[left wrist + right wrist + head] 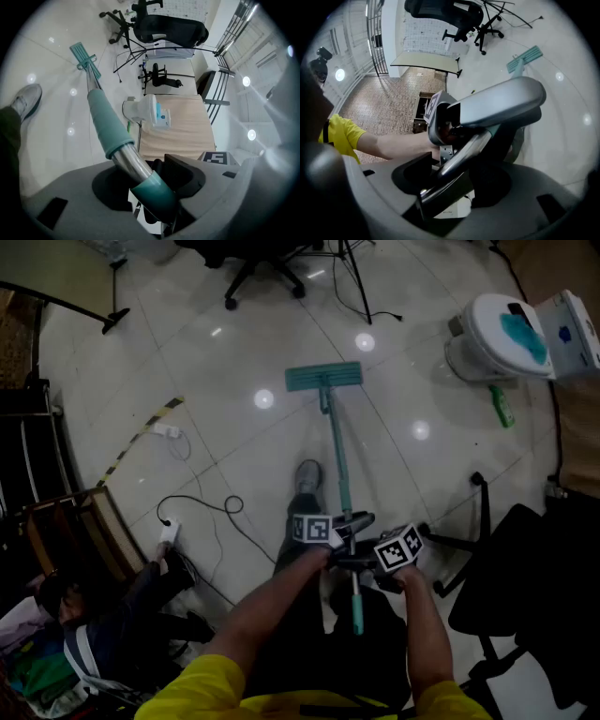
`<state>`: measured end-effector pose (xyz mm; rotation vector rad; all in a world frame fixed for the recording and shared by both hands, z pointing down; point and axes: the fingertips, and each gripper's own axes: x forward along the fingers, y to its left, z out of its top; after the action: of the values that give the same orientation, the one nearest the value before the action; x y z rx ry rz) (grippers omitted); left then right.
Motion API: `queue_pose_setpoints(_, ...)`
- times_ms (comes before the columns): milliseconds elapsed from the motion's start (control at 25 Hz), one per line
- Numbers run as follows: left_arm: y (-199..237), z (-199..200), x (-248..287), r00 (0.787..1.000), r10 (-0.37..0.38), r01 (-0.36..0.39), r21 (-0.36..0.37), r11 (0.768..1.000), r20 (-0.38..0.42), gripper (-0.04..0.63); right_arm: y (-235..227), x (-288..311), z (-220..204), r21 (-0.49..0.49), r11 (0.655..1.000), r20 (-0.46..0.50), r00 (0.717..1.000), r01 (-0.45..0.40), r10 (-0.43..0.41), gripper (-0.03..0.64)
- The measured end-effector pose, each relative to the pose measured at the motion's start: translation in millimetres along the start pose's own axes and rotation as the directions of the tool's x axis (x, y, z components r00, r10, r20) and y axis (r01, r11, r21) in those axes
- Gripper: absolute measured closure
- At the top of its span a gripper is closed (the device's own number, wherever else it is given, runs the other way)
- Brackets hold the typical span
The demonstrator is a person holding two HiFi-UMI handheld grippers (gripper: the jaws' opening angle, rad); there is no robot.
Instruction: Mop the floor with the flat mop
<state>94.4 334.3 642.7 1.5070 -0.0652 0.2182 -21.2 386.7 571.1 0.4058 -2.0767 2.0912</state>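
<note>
While the left claw and right claw both pinch the flat mop, its head rests on the floor left of the toilet; a wide sweep could strike it.

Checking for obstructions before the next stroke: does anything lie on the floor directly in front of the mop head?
Nothing visible lies right at the mop head; bare tile surrounds it. Farther ahead stand an office chair's wheeled base and a black stand leg with its cable.
</note>
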Motion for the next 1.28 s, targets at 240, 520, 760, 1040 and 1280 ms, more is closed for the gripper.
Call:
queue_pose_setpoints(240, 5.9, 190.9, 25.6, 0.999, -0.048, 0.048, -0.012, 0.999, 0.018, 0.399, -35.9, -18.9, 188.6, -0.027, 0.999, 0.059, 0.998, 0.025, -0.023, 0.355)
queue_pose_setpoints(520, -13.2, 361.0, 59.3, 0.998, -0.057, 0.056, -0.024, 0.998, -0.028, 0.408, -50.1, -56.9, 366.2, 0.039, 0.998, 0.235, 0.97, 0.05, -0.058, 0.387)
queue_pose_setpoints(760, -33.0, 336.5, 43.7, 0.997, -0.07, 0.07, -0.021, 0.997, -0.04, 0.41, -20.3, -51.2, 344.3, -0.004, 1.0, 0.225, 0.974, 0.02, -0.018, 0.373)
queue_pose_setpoints(1040, -84.4, 136.2, 9.0, 1.0, 0.019, -0.021, -0.107, 0.994, -0.019, 0.405, 62.0, -59.0, 151.1, 0.057, 0.998, 0.161, 0.987, -0.035, 0.025, 0.37)
queue_pose_setpoints(1280, -66.9, 33.8, 12.1, 0.999, -0.019, 0.029, -0.197, 0.98, 0.051, 0.411, 45.2, -51.8, 38.5, 0.141, 0.99, 0.069, 0.998, -0.025, 0.016, 0.368)
